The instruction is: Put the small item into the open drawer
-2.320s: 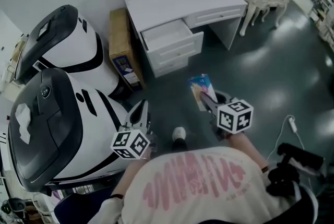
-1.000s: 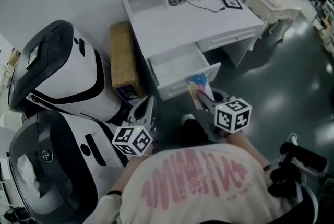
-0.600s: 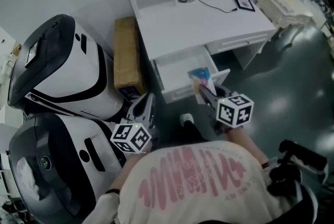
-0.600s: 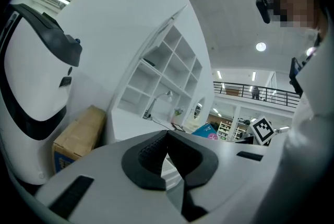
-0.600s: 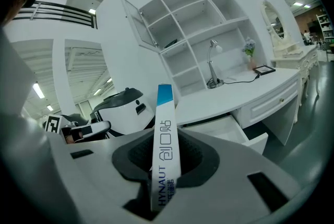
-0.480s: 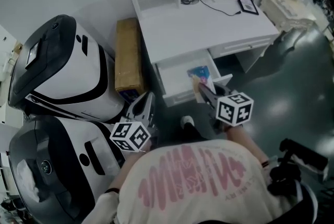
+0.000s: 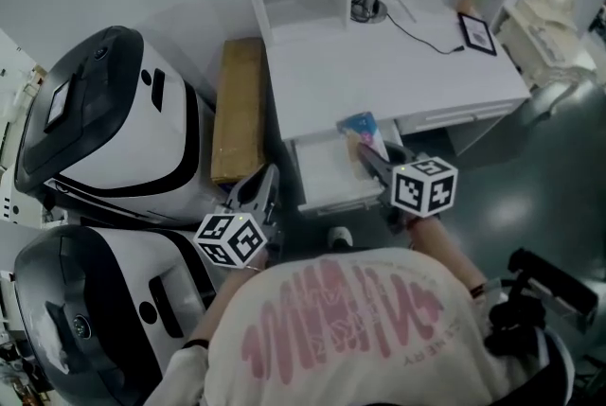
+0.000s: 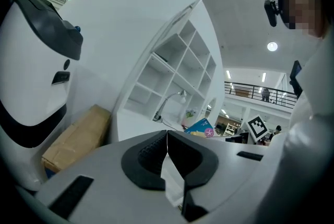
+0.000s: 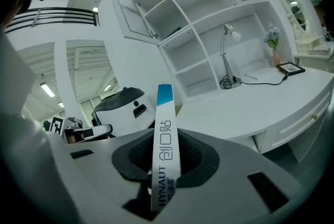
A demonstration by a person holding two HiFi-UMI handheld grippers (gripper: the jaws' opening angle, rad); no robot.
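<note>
Head view at the white desk [image 7: 379, 78]: pinches the small item [image 7: 362, 127], a flat packet on edge, in the right gripper [image 7: 367, 156] over the open drawer [image 7: 322, 175], seemingly to drop it straight in, and holds the left gripper [image 7: 266, 181], jaws pressed together and empty, clear alongside.

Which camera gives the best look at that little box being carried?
The right gripper view: the box fills the middle, edge-on, clamped between the jaws, its print readable. The head view shows its colourful face, small, by the open drawer. The left gripper view catches only a blue corner in the distance.
</note>
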